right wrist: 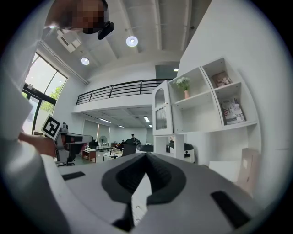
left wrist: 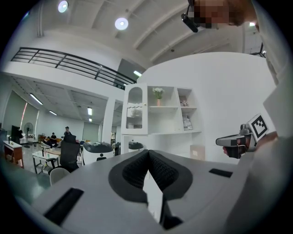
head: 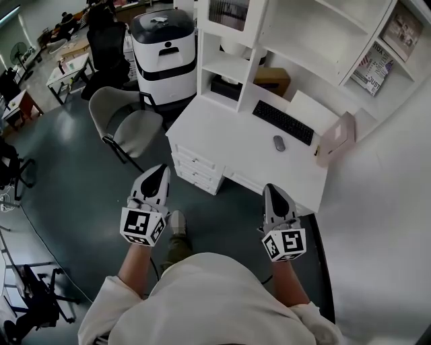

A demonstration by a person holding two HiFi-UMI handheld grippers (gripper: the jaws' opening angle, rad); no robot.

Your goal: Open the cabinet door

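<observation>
The white cabinet with an arched glass door (head: 229, 13) sits at the upper left of the desk hutch; the door looks closed. It also shows in the left gripper view as the cabinet door (left wrist: 134, 109) and in the right gripper view as the cabinet door (right wrist: 160, 112). My left gripper (head: 159, 172) hovers over the floor in front of the desk's left corner, shut and empty. My right gripper (head: 272, 193) hangs at the desk's front edge, also shut with nothing held. Both point level toward the hutch, well short of the door.
On the white desk (head: 236, 145) lie a black keyboard (head: 283, 122) and a mouse (head: 279, 143), with a tan board (head: 337, 138) leaning at the right. Drawers (head: 196, 168) face me. A grey chair (head: 124, 121) and a white-and-black machine (head: 163, 54) stand left.
</observation>
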